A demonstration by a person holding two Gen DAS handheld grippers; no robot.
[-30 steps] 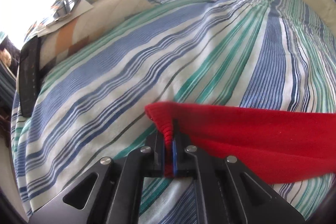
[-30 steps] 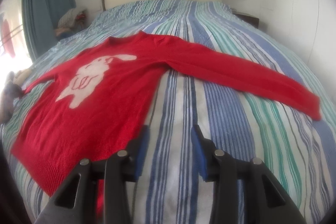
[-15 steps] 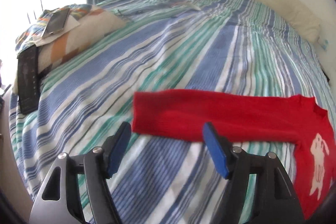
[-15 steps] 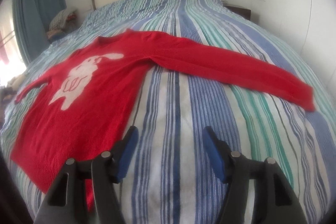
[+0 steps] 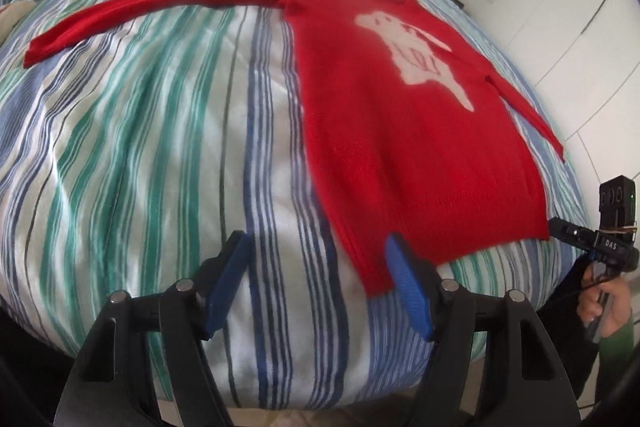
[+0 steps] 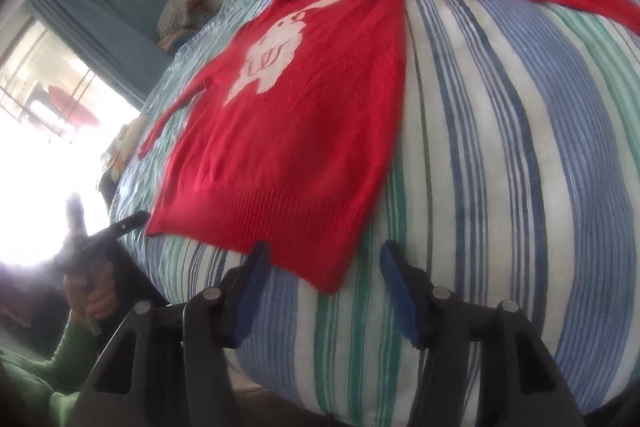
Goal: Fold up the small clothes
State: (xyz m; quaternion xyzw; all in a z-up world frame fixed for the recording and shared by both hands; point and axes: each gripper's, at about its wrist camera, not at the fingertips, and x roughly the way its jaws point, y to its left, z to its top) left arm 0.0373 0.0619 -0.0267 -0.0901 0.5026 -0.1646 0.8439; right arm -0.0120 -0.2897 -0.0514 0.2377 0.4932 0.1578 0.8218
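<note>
A red sweater (image 5: 404,131) with a white rabbit print lies flat, front up, on the striped bed, both sleeves spread out sideways. It also shows in the right wrist view (image 6: 296,123). My left gripper (image 5: 316,263) is open and empty, just short of the hem's left corner. My right gripper (image 6: 322,267) is open and empty, just short of the hem's right corner. Each gripper shows in the other's view, the right one (image 5: 580,235) at the hem's far corner, the left one (image 6: 116,231) likewise.
The bed (image 5: 140,147) has a blue, green and white striped cover and its front edge is just under both grippers. White cupboard doors (image 5: 560,7) stand on the right. A window with a blue curtain (image 6: 100,23) and a pile of clothes (image 6: 180,19) are on the left.
My left gripper let go of the sleeve cuff, opened and swung round to the bed's foot. My right gripper also drew back to the hem and opened wider.
</note>
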